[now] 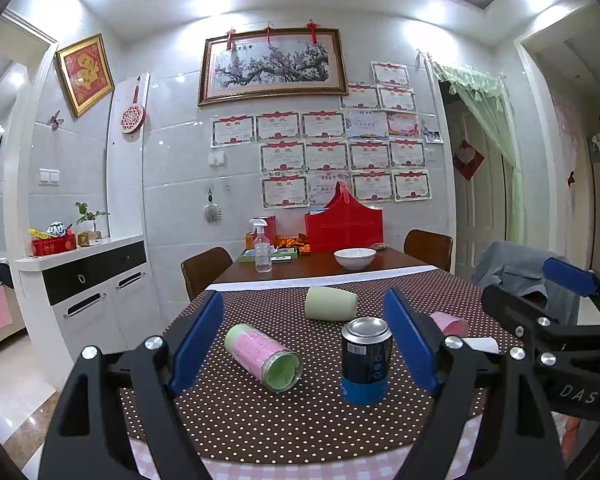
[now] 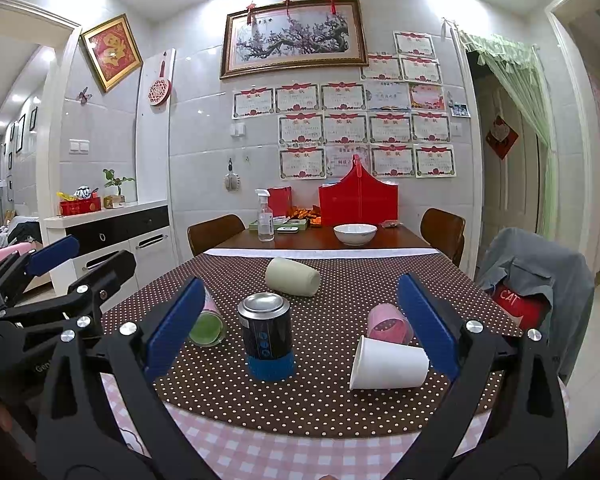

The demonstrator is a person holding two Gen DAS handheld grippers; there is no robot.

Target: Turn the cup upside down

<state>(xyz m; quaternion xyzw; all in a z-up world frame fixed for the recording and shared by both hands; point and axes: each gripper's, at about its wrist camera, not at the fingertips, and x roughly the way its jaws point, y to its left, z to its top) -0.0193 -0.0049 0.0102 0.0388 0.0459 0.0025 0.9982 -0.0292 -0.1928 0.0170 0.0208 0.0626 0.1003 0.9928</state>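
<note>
Both grippers hover over the near edge of the surface, nothing in either. Left gripper has its fingers spread wide; right gripper the same, wide and empty. Plenty of cups to pick from, and which one is meant I cannot tell. The white paper cup lies on its side near the right edge, mouth toward the left, just beside the right gripper's right finger. Just behind it a pink cup, also tipped over. A pink-and-green cup lies toward the left, a pale green cup further back at the middle. The dark can stands upright in the centre.

My read: the paper cup is the easy first choice. Come in across its body, close gently since paper will crush, lift, rotate until the mouth faces down, and set it flat, clear of the can.
</note>
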